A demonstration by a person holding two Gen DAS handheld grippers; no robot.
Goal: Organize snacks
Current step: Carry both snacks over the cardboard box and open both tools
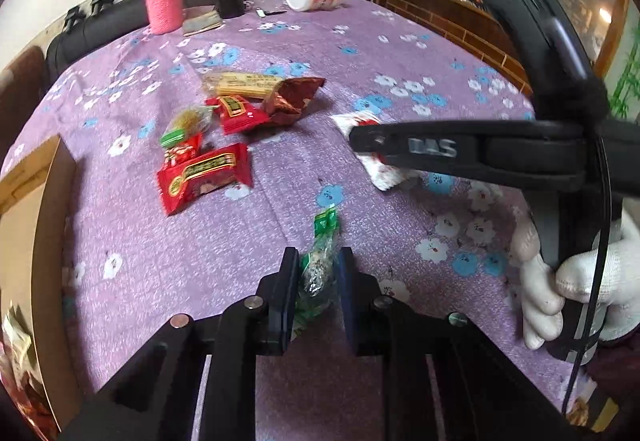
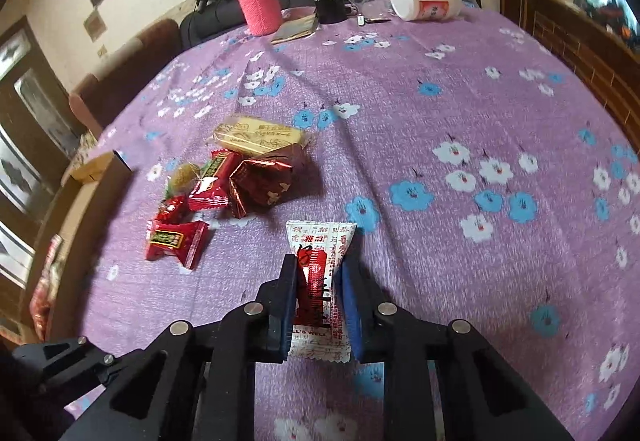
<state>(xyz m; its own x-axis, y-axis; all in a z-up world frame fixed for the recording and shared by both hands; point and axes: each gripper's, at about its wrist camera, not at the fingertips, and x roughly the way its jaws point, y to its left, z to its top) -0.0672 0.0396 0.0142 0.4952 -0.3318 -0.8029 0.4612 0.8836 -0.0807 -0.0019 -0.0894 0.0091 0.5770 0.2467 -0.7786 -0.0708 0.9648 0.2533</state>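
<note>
We hold two light, crinkly, slippery packets just above the table (image 2: 460, 89), left gripper (image 1: 319, 281) clamped across the green candy (image 1: 320, 265), right gripper (image 2: 320, 293) across the white sachet's (image 2: 320, 245) middle, best pinched gently mid-body.

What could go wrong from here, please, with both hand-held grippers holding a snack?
1. The left hand-held gripper pinches the green candy by its crinkly wrapper, so it might slip out.
2. The right hand-held gripper holds the white packet near the left one; they could collide on the way to the cardboard box.
</note>
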